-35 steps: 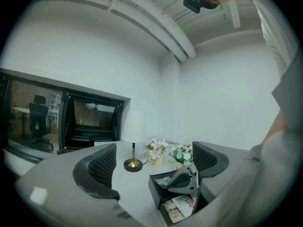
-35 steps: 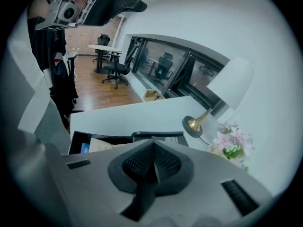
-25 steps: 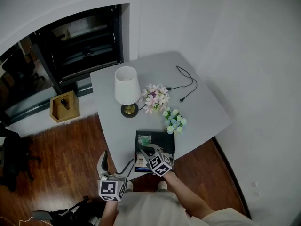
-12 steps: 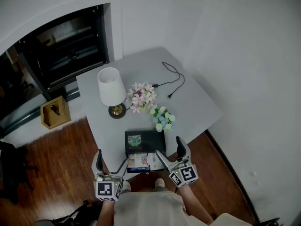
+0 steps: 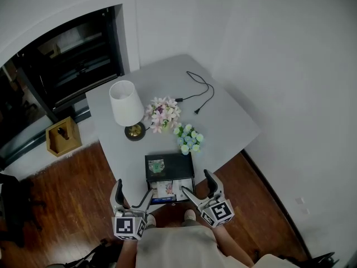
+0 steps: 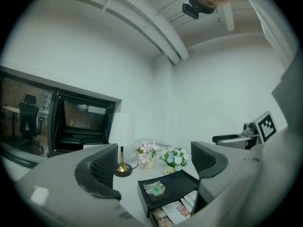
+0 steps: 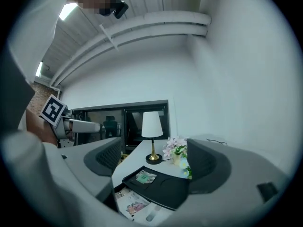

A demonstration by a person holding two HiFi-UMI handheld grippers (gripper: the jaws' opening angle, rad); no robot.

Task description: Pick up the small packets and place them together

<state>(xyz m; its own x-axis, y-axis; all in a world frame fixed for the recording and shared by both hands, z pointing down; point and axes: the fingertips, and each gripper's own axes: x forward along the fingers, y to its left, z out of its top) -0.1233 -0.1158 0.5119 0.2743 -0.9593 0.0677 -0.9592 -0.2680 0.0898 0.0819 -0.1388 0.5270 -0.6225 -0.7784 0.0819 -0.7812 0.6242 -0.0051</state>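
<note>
A black tray (image 5: 177, 167) sits at the near edge of the grey table (image 5: 234, 121). One small green packet (image 5: 157, 165) lies on its top. Several more packets (image 5: 170, 190) lie side by side in the level below, at the front. Both grippers hang level just short of the table edge, apart from the packets. My left gripper (image 5: 134, 193) is open and empty. My right gripper (image 5: 196, 184) is open too; its jaws have just swung wide and eased in slightly, with nothing between them. The green packet (image 6: 155, 189) (image 7: 143, 177) shows in both gripper views.
A white-shaded lamp (image 5: 124, 108), pink flowers (image 5: 162, 113) and blue-green flowers (image 5: 188, 139) stand behind the tray. A black cable (image 5: 199, 91) lies at the far side. A wooden box (image 5: 62, 137) sits on the floor to the left, under a dark window.
My right gripper was shut over the packets at the tray's front; it has pulled back toward the person and opened. The left gripper has hardly moved.
</note>
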